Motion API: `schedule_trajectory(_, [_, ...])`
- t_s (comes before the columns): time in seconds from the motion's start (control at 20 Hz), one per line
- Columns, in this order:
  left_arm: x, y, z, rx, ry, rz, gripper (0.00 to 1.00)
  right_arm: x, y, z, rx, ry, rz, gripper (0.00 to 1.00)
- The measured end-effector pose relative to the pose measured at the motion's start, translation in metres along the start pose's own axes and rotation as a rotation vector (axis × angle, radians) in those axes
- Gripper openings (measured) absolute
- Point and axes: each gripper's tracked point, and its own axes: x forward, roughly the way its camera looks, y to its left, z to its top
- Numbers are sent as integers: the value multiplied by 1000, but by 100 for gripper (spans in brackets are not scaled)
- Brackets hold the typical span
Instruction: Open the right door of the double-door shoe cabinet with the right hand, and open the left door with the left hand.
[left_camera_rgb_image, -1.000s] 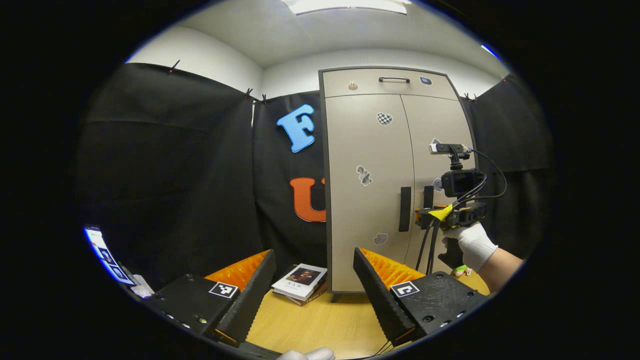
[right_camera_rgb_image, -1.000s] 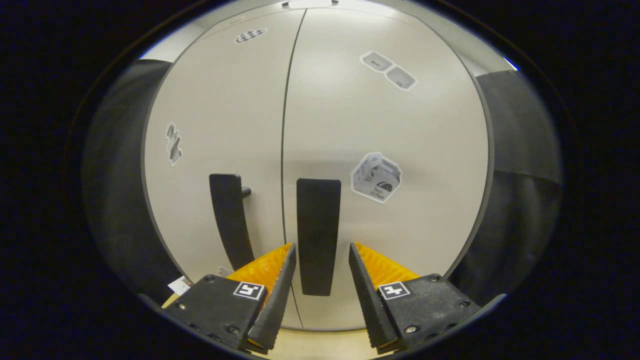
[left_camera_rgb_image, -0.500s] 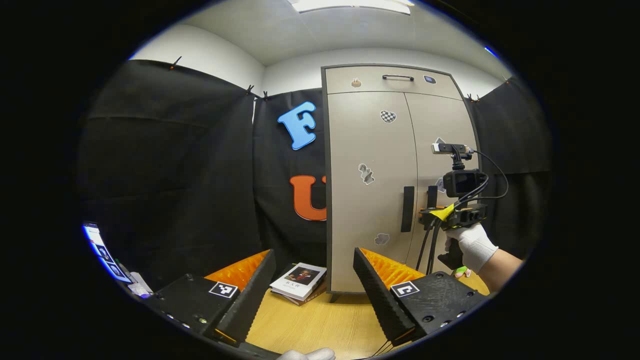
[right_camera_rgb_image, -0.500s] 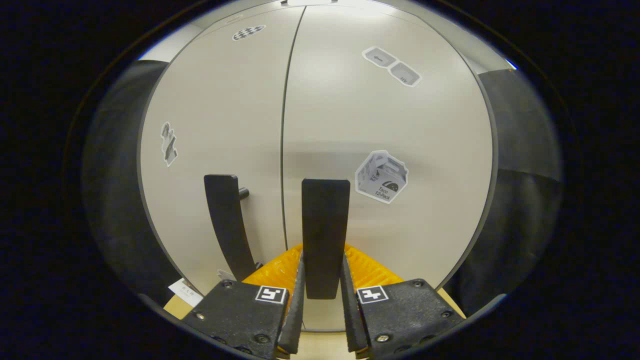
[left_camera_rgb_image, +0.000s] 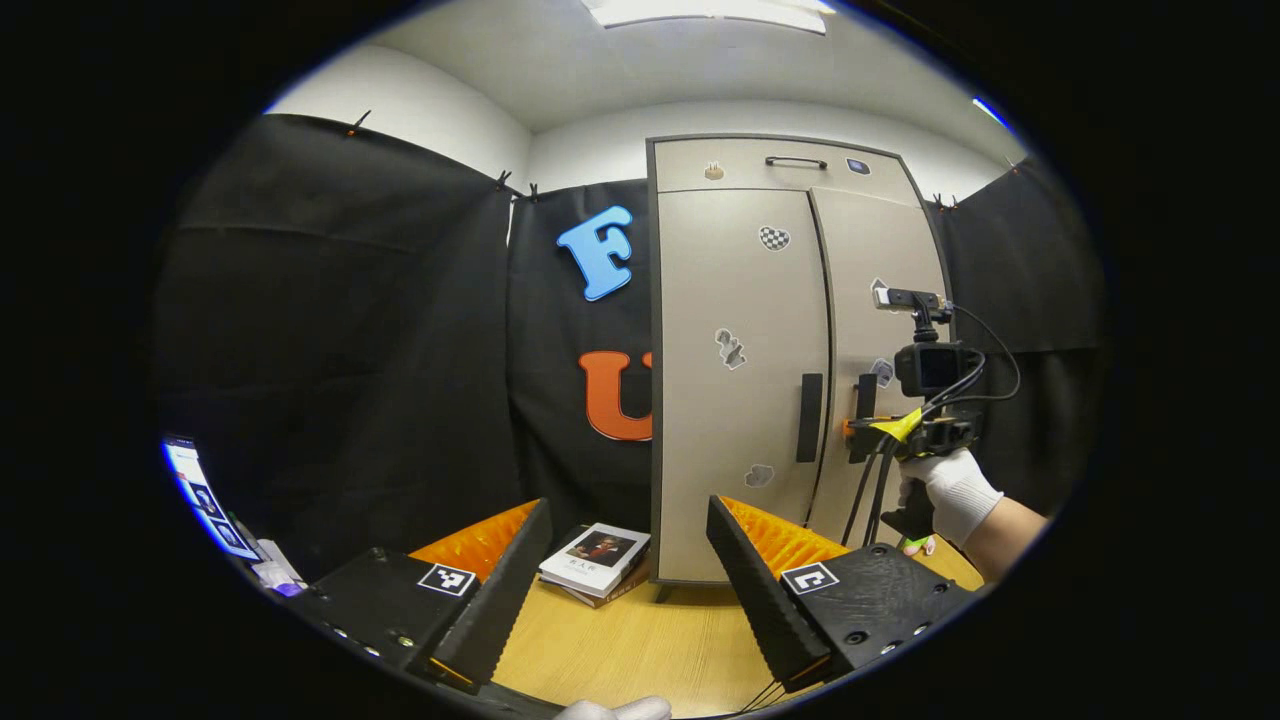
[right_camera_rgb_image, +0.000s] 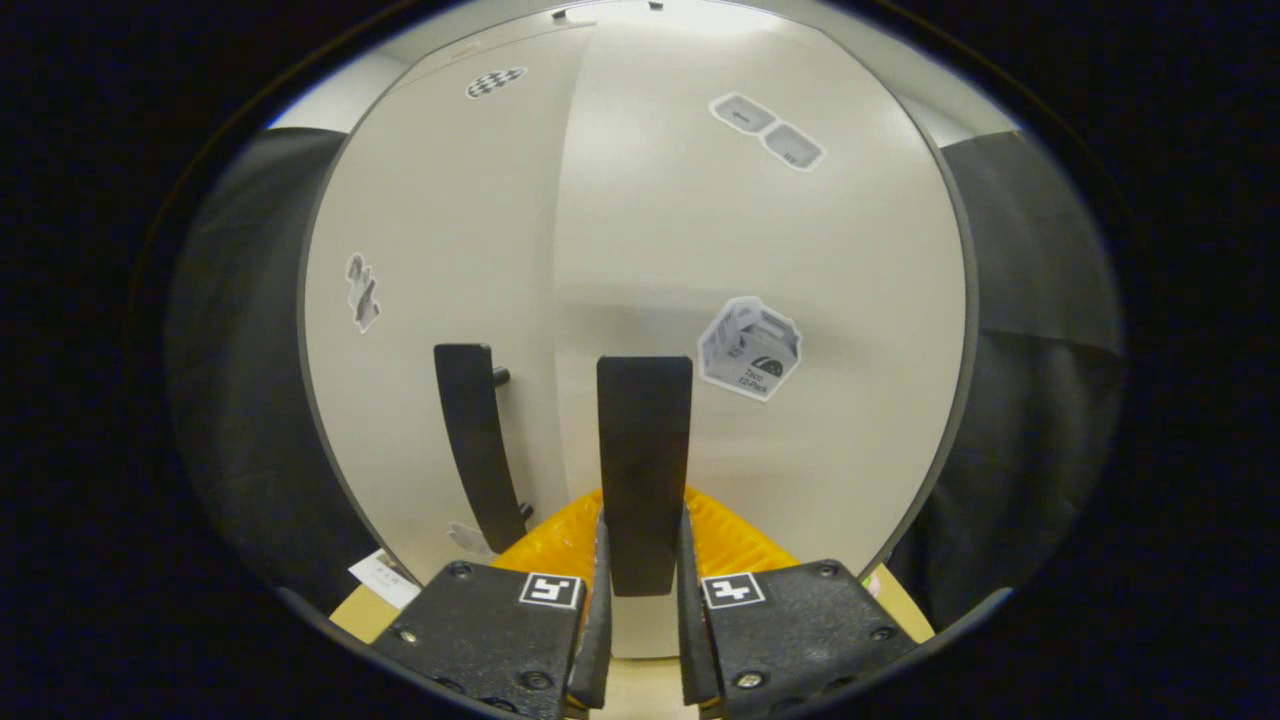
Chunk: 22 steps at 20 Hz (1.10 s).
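Your right gripper squeezes the right door's handle. Your left gripper hangs wide open, level above the tabletop, holding nothing.

Black hand-held gripper, orange ribbed fingers; white glove

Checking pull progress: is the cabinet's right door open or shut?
Slightly open: the right door stands proud of the left door at their seam.
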Motion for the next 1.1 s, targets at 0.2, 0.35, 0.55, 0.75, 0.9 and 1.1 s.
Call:
schedule_trajectory(0.2, [-13, 0, -2, -8, -6, -12, 95, -26, -10, -6, 12, -2, 10, 29])
schedule_trajectory(0.35, [-17, -1, -4, -11, -6, -20, 95, -45, -17, -10, 5, -9, 11, 29])
schedule_trajectory(0.55, [-27, -5, -6, -14, -4, -30, 95, -66, -30, -13, 13, -13, 13, 27])
schedule_trajectory(0.75, [-33, -9, -4, -7, -11, -32, 95, -86, -44, -17, 19, -18, 11, 26])
schedule_trajectory(0.9, [-39, -15, -4, -3, -11, -38, 95, -104, -60, -20, 24, -23, 3, 24])
schedule_trajectory(1.1, [-44, -30, 0, -1, -20, -60, 95, -124, -85, -25, 38, -23, -13, 23])
